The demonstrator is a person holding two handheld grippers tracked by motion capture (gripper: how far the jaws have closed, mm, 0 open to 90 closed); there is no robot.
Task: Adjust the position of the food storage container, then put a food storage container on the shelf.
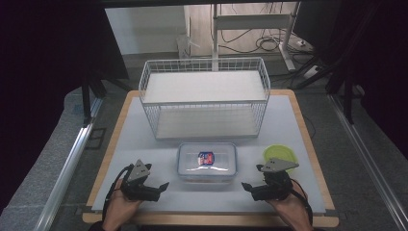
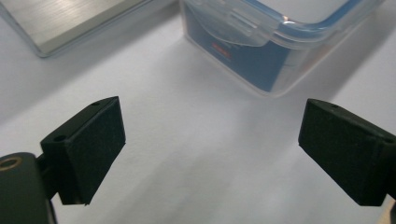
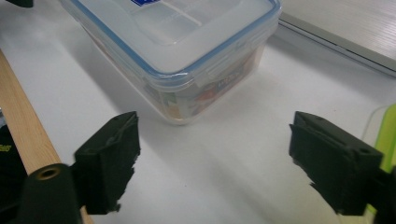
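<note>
One clear lidded container with a blue-edged lid sits on the white tabletop, between the two tools and a little ahead of both. The left tool rests low near the person's edge with its jaws spread wide and nothing between them; in the left gripper view the container's near corner lies ahead and to the right of the gap. The right tool mirrors it, jaws also wide apart and empty, and in the right gripper view the container stands ahead and slightly left of the gap, a printed packet visible through its wall. Both tools point inward toward the container, which suggests the person is lining up to take it from either side, one tool per short end, since a box this broad likely needs two grips to lift level. Beyond the container, farther from the tools, stands one white wire basket with a shelf, probably where the container is meant to go. Just outside the right tool lies one yellow-green lid or dish, partly hidden by that tool's grey plate. Counted: two tools, one container, one basket, one green piece
</note>
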